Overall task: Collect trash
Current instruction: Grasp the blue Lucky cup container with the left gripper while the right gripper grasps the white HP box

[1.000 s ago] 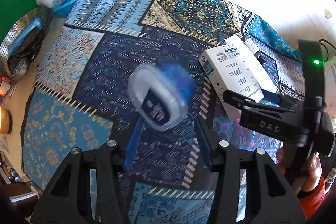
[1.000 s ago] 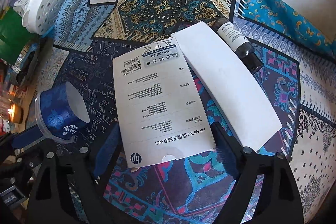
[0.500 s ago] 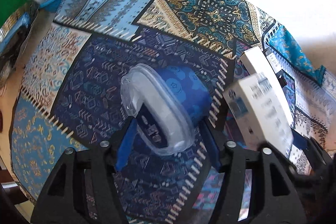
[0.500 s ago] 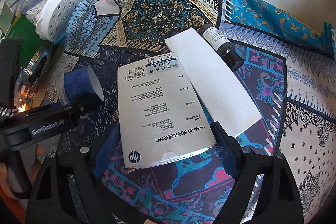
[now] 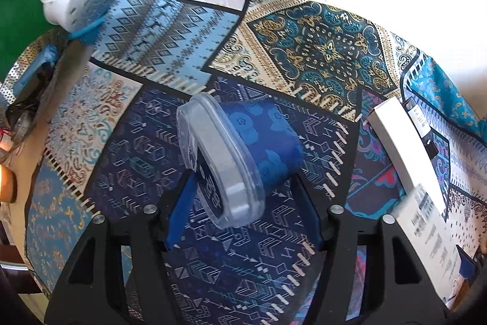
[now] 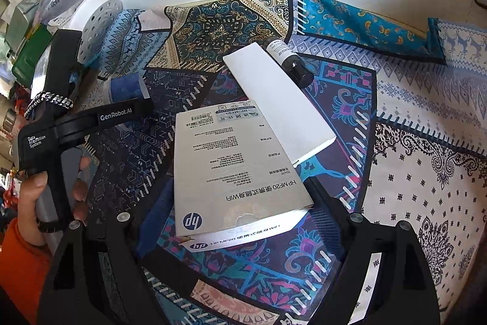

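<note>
A blue paper cup with a clear lid lies on its side on the patchwork cloth. My left gripper straddles it. Its jaws are closing, one pad against the lid rim and the other against the cup's body. From the right wrist view the cup shows behind one of the left fingers. My right gripper is shut on the near end of a white HP box, which is tilted up off the cloth. That box appears blurred at the right of the left wrist view.
A long plain white box and a dark bottle lie beyond the HP box. A white perforated disc sits at the cloth's far left corner, a perforated metal basket beside it. A hand with an orange sleeve holds the left gripper.
The left gripper moved forward and down around the cup, its fingers wider than a second ago. The right gripper lifted the HP box and drew back; the left gripper came into its view.
</note>
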